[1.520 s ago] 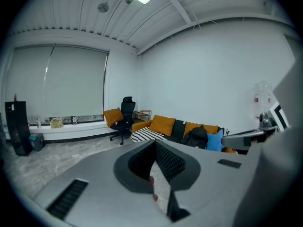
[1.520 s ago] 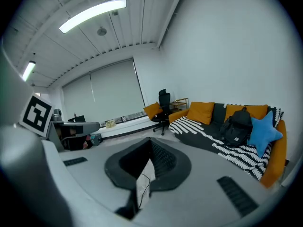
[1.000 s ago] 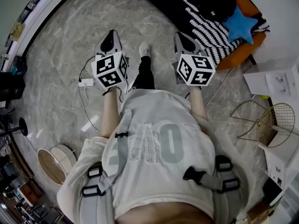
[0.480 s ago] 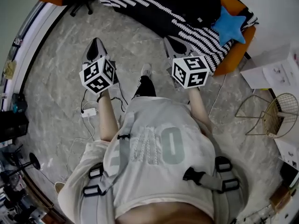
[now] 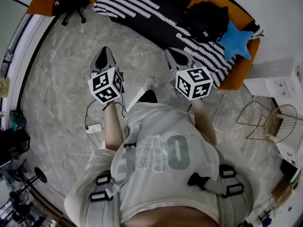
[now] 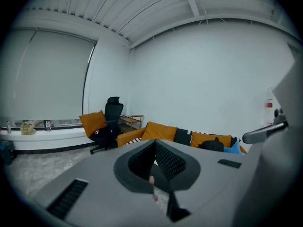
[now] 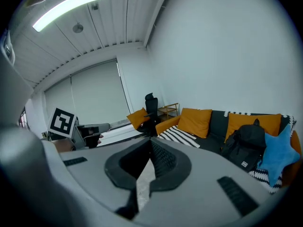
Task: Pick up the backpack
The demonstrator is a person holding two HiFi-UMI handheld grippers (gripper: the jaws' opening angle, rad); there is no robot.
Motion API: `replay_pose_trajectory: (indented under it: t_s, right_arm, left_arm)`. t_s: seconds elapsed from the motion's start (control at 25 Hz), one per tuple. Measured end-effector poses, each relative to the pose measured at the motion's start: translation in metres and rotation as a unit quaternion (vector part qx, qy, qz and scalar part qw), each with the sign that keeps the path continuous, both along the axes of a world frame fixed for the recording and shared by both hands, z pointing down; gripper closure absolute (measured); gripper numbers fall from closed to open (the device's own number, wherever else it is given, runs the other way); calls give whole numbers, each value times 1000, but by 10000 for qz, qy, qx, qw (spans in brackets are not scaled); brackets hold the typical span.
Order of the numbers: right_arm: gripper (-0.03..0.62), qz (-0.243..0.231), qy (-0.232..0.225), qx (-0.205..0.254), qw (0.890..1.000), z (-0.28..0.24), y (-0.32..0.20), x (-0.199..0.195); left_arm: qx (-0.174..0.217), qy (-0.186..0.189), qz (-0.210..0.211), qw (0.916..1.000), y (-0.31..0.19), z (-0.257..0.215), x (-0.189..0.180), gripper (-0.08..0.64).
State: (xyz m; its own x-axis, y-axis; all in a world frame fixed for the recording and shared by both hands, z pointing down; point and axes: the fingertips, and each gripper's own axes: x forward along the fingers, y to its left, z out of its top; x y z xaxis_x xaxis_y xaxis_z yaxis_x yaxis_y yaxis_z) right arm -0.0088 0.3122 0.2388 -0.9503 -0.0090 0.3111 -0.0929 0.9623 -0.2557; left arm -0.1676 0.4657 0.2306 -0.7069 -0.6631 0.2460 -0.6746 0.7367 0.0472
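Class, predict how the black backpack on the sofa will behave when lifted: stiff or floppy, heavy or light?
Probably floppy: the backpack slumps against the sofa. It bulges, so it may hold some weight. Lifted by its top loop, it would likely hang and sag.

Backpack (image 5: 206, 18): on the sofa (image 5: 239, 74), toward its right end.
Star cushion (image 5: 235, 38): on the sofa, just right of the backpack.
Striped blanket (image 5: 137, 6): spread along the sofa's seat.
Office chair (image 5: 71, 4): off the sofa's left end.
Right gripper (image 5: 170, 52): before the sofa's front edge.
Left gripper (image 5: 105, 51): over the floor, farther left.
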Motion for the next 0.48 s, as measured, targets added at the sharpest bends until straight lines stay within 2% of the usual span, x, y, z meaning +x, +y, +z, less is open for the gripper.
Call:
replay_pose_trajectory:
  t_s: [0.12,0.32,0.48]
  right_arm:
    - [584,-178,-7,48,9998,-2,-10,-49]
    - [584,-275,131,189,9994,1,-18,-116]
    - [584,-13,232,131,9996,9,-31,-143]
  left_arm:
    - [8,125,249,9996,-29,5,-40,540]
    - [318,446,564,9969,-59,13,-87,540]
    - [378,504,776,9950,-78,19,-116,540]
